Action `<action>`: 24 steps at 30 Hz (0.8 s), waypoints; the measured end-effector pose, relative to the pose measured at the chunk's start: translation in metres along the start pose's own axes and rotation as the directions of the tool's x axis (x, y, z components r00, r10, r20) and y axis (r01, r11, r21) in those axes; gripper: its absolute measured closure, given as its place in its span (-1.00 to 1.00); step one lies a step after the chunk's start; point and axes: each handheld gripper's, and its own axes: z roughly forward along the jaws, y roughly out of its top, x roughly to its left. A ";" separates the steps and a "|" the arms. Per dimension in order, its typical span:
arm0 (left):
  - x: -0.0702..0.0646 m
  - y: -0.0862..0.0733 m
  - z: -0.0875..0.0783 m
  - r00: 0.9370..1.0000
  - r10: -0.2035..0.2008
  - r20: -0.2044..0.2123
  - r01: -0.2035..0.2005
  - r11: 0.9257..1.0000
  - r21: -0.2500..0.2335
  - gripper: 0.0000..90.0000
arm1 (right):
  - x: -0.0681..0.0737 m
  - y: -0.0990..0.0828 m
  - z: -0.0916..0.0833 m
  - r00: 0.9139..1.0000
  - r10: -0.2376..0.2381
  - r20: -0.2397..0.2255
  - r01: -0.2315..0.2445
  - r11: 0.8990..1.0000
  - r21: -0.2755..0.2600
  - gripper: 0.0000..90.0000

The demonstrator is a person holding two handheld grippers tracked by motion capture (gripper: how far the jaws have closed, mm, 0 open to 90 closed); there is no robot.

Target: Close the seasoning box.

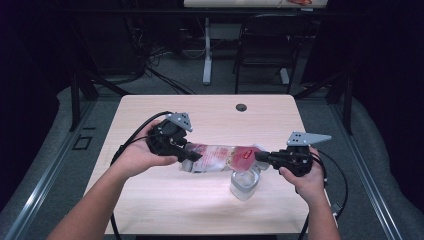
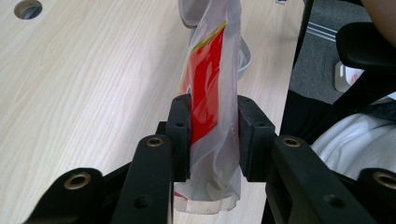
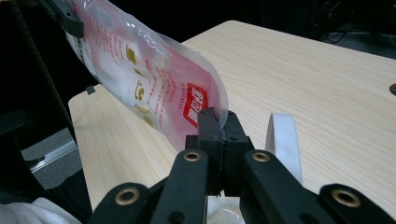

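**Item: plastic pouch, held level over a glass jar**

Position. The pouch (image 1: 217,157) hangs in the air between the two grippers, its long axis running side to side across the near half of the table (image 1: 210,107). One end sits in the left gripper (image 1: 184,159), the other in the right gripper (image 1: 259,156). The glass jar (image 1: 245,182) stands on the table directly below the right-hand end, so the right gripper is the nearer of the two to it; any pour turns on that end coming over the jar's mouth.

Grips. In the left gripper view the jaws stand partly apart with the pads (image 2: 181,135) pressing the pouch's bulk from both sides. In the right gripper view the jaws are fully together, pinching a thin corner of the film.

Appearance. Clear, soft film with a red printed panel and small yellow figures; a white, grainy-looking fill shows through (image 3: 140,84). The film is creased and sags a little between the grips. Whether the right-hand end is already cut open cannot be told.

Beyond. A round cable hole (image 1: 241,107) lies at the table's far edge.
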 end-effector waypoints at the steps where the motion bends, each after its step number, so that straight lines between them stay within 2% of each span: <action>1: 0.000 0.000 0.000 1.000 0.001 -0.001 -0.001 1.000 0.000 0.55 | 0.000 -0.001 -0.001 1.000 0.000 0.000 0.000 1.000 0.001 1.00; 11: 0.000 0.004 0.000 1.000 0.014 0.004 -0.014 1.000 -0.002 0.56 | 0.002 -0.004 -0.003 1.000 0.007 0.016 -0.007 1.000 -0.001 1.00; 24: 0.000 0.008 0.000 1.000 0.018 0.005 -0.018 1.000 -0.002 0.57 | 0.000 -0.005 -0.003 1.000 0.012 0.011 -0.012 1.000 0.001 1.00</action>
